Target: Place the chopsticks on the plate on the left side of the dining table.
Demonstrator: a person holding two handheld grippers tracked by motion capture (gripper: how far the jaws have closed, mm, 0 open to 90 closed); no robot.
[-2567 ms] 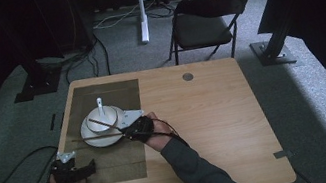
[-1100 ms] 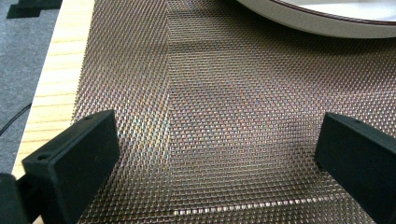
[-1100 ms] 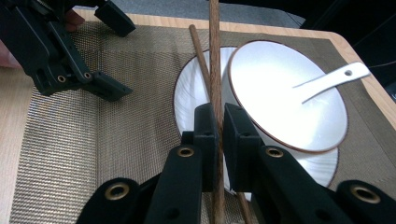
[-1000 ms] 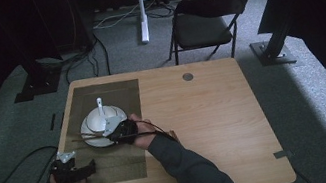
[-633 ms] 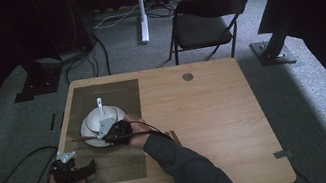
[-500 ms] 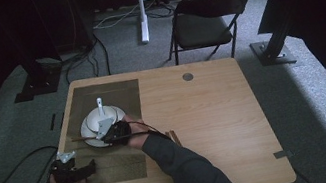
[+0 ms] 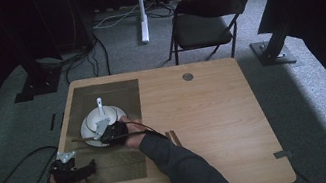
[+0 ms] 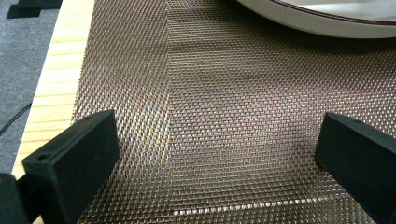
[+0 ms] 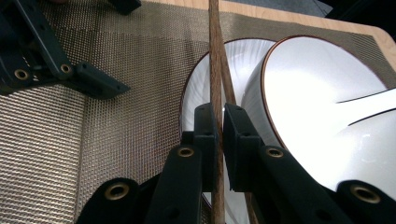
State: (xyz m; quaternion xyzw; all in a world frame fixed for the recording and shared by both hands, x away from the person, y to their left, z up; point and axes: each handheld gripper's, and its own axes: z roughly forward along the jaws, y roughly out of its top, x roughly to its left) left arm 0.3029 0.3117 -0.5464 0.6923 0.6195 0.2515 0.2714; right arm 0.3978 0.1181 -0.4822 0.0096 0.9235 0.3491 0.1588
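A white plate [image 7: 88,133] with a white bowl [image 7: 107,115] and a white spoon [image 7: 99,104] on it sits on a woven brown placemat [image 7: 119,96]. My right gripper [image 7: 109,133] hovers over the plate's near edge, shut on a pair of wooden chopsticks [image 9: 215,60] that point left past the rim. In the right gripper view the jaws [image 9: 219,116] pinch the sticks above the plate [image 9: 219,60], beside the bowl [image 9: 317,88]. My left gripper [image 7: 87,167] rests at the placemat's front left corner, open [image 8: 219,140] with bare mat [image 8: 210,84] between its fingers.
The wooden table [image 7: 215,112] extends to the right of the mat. A small wooden block [image 7: 174,137] lies beside the right forearm. A round hole [image 7: 188,76] marks the far edge. A folding chair [image 7: 205,23] stands behind the table, and a cable [image 7: 7,169] loops on the floor at left.
The right gripper has carried the chopsticks leftward across the plate, from its right side to its near-left edge. The left gripper has stayed put.
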